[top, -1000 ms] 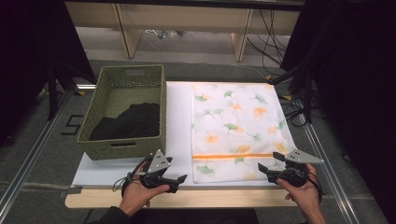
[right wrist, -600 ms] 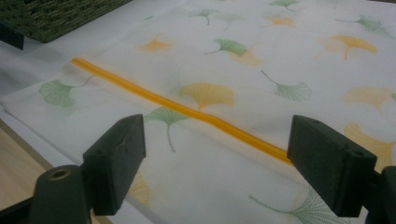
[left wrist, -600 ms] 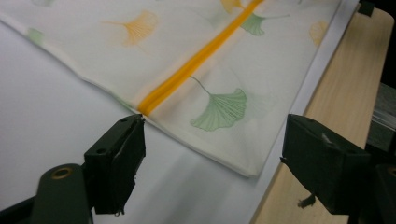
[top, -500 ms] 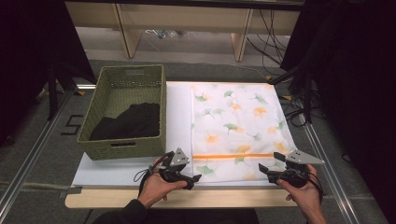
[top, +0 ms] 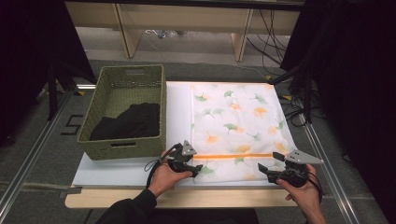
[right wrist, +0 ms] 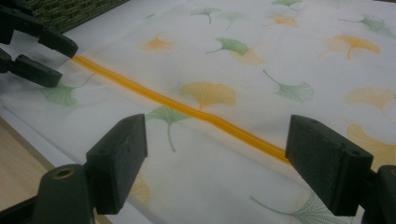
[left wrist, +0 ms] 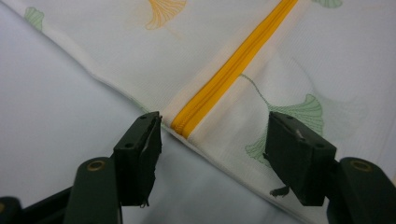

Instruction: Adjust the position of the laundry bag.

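At the left of the desk [top: 130,173] stands a green woven basket [top: 125,112], its near wall close to the desk's front edge, with a dark cloth [top: 127,122] heaped inside it. Just right of the basket a white mesh bag [top: 238,126] printed with green and orange ginkgo leaves lies flat on the white desk surface, running from the far edge almost to the front edge. An orange zipper [top: 233,156] crosses the bag from side to side, near its front end.

The left hand-held gripper [top: 192,169] sits low at the bag's left edge, right where the zipper ends. Its jaws have just been closing but are not yet together: in the left gripper view the left hand-held gripper [left wrist: 212,140] has one pad on the bare desk beside the bag's hem and the other over a green leaf print, with the zipper [left wrist: 224,77] end between them and neither pad pressing on it.

The right hand-held gripper [top: 265,170] hovers off the bag's front right corner, jaws wide apart and holding nothing. In the right gripper view the right hand-held gripper [right wrist: 217,154] looks along the bag [right wrist: 289,60] with the zipper [right wrist: 187,109] running between its pads, and the left hand-held gripper [right wrist: 60,60] shows at the zipper's far end.
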A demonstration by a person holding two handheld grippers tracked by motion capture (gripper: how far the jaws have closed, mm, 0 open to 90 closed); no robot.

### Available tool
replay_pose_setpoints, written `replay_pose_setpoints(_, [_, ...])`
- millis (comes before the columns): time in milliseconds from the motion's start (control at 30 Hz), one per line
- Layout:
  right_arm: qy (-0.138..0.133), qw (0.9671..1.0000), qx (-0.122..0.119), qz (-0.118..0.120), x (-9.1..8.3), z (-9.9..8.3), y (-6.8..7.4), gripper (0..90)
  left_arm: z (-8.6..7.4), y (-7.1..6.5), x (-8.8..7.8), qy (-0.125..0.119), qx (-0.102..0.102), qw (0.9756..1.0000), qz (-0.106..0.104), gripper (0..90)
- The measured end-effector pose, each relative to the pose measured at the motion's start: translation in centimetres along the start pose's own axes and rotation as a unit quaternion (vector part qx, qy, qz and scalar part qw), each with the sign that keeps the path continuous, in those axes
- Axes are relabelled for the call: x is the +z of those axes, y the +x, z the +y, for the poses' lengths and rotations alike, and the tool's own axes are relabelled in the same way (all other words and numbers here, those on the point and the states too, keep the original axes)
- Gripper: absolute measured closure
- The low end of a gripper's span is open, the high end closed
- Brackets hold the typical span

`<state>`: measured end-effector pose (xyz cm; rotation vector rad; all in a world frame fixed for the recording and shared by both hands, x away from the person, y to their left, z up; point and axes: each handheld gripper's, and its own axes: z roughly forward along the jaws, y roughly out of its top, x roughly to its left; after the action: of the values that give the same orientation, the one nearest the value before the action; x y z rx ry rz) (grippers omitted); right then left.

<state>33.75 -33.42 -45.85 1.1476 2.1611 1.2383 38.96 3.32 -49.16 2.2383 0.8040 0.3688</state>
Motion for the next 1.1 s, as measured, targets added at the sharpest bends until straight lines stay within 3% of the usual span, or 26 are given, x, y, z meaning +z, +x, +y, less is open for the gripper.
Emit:
replay_pose_setpoints(100, [0.004,1.0000,0.002,0.002,-0.1,0.0,0.1,22.5,0.2,0.3,0.3,-0.004,-0.009,0.9999,-0.004,37.2])
replay_pose_setpoints(133, [0.003,1.0000,0.001,0.003,-0.1,0.0,0.1,25.0,0.2,0.4,0.4,-0.007,-0.014,0.9998,-0.014,38.4])
replay_pose_setpoints(167, [0.003,1.0000,-0.004,0.004,0.0,0.0,0.1,28.4,0.2,0.4,0.5,-0.008,-0.013,0.9998,-0.013,40.9])
replay_pose_setpoints(200, [-0.004,0.9997,-0.022,-0.009,0.0,0.0,0.0,28.6,0.2,0.4,0.5,-0.009,-0.007,0.9999,-0.012,42.8])
replay_pose_setpoints(267, [0.003,0.9998,-0.014,-0.014,0.0,0.0,0.2,27.6,0.3,0.5,0.5,-0.014,-0.001,0.9998,-0.012,50.3])
replay_pose_setpoints(300, [0.001,0.9997,-0.021,-0.009,0.0,0.0,0.0,27.3,0.3,0.5,0.6,-0.016,-0.011,0.9998,-0.011,55.6])
replay_pose_setpoints(367, [-0.003,0.9997,-0.020,-0.012,0.1,0.0,0.1,26.9,0.4,0.6,0.8,-0.022,-0.012,0.9996,-0.015,62.5])
replay_pose_setpoints(533, [0.009,0.9993,-0.027,-0.023,0.0,0.0,-0.2,29.7,0.5,0.4,0.9,-0.025,0.006,0.9996,-0.010,77.8])
replay_pose_setpoints(633, [0.006,0.9994,-0.025,-0.025,0.1,0.1,-0.5,31.5,0.6,0.4,0.9,-0.023,0.023,0.9994,-0.011,81.4])
replay_pose_setpoints(667, [0.002,0.9996,-0.012,-0.026,0.2,0.1,-0.5,32.8,0.6,0.4,0.8,-0.024,0.027,0.9993,-0.013,81.6])
replay_pose_setpoints(733, [0.009,0.9996,0.000,-0.029,0.1,0.2,-0.8,33.6,0.5,0.4,0.8,-0.023,0.017,0.9995,-0.011,82.1])
replay_pose_setpoints(767, [0.004,0.9997,-0.004,-0.023,0.2,0.3,-1.4,34.5,0.5,0.5,0.8,-0.022,0.020,0.9995,-0.011,82.3])
replay_pose_setpoints(800, [0.006,0.9994,0.007,-0.033,0.2,0.3,-1.6,35.7,0.6,0.6,0.7,-0.022,0.022,0.9994,-0.011,82.4])
replay_pose_setpoints(833, [0.009,0.9985,0.014,-0.052,0.1,0.3,-2.0,37.4,0.6,0.7,0.7,-0.021,0.028,0.9993,-0.012,82.4])
replay_pose_setpoints(867, [0.009,0.9975,0.002,-0.070,0.1,0.3,-2.8,38.3,0.6,0.7,0.6,-0.021,0.028,0.9993,-0.009,82.3])
replay_pose_setpoints(900, [0.012,0.9969,0.024,-0.074,0.2,0.2,-3.2,39.1,0.5,0.7,0.6,-0.020,0.020,0.9996,-0.008,82.3])
replay_pose_setpoints(933, [0.012,0.9963,0.015,-0.084,0.1,0.2,-4.1,41.7,0.4,0.7,0.4,-0.018,0.027,0.9994,-0.008,82.3])
replay_pose_setpoints(967, [0.012,0.9952,0.022,-0.095,0.1,0.1,-4.6,43.4,0.4,0.9,0.3,-0.017,0.031,0.9994,-0.003,82.3])
replay_pose_setpoints(1000, [0.011,0.9935,0.049,-0.102,0.3,0.1,-4.9,43.7,0.4,1.1,0.2,-0.017,0.025,0.9995,-0.002,82.3])
replay_pose_setpoints(1033, [0.021,0.9923,0.060,-0.107,0.4,0.1,-5.4,46.5,0.3,1.3,0.1,-0.016,0.024,0.9996,0.000,82.4])
replay_pose_setpoints(1100, [0.020,0.9897,0.065,-0.126,0.7,0.1,-7.0,47.9,0.2,1.6,-0.1,-0.010,0.029,0.9995,0.007,82.3])
